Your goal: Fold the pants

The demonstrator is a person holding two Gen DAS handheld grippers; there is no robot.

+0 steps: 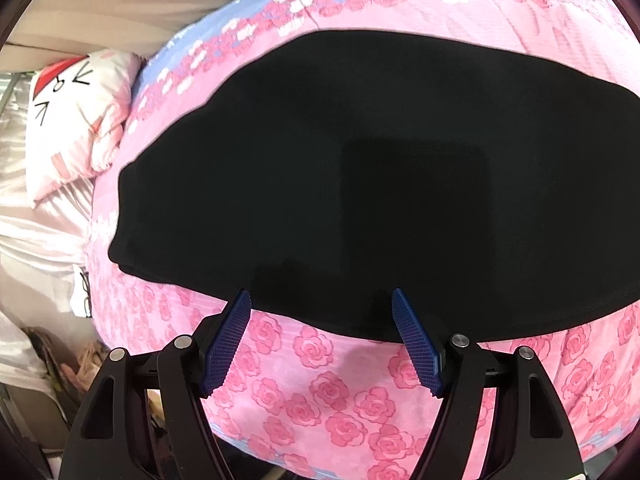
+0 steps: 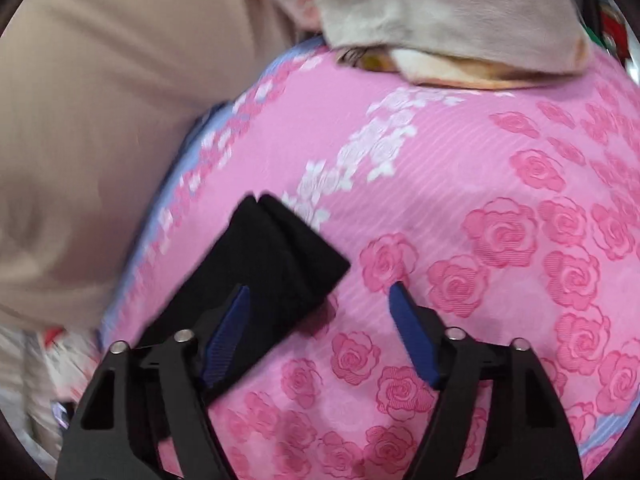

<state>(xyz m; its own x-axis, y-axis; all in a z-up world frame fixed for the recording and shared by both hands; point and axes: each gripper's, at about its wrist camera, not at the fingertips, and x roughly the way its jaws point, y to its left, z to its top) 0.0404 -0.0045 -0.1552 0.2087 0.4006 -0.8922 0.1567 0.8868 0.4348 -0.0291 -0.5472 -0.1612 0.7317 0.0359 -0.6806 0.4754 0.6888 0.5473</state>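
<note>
Broadly, the bed (image 1: pixel 320 380) carries the black pants (image 1: pixel 360 184) spread flat, seemingly halved lengthwise; the cross folds look undone. Left hand-held gripper (image 1: pixel 322 316) gapes empty at their near edge; right hand-held gripper (image 2: pixel 320 304) gapes empty beside the leg end.

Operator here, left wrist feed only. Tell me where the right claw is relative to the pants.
Observer: The right claw is open above the hem end of the black pants, its left finger over the cloth, its right finger over the pink rose bedspread.
Operator: Report what lies beyond that end.
Observer: A beige blanket is heaped at the bed's far edge, clear of the pants.
Operator: Confirm whether the hems line up.
Observer: Two layers show at the end with a small notch between them, nearly flush; the picture is blurred.
</note>
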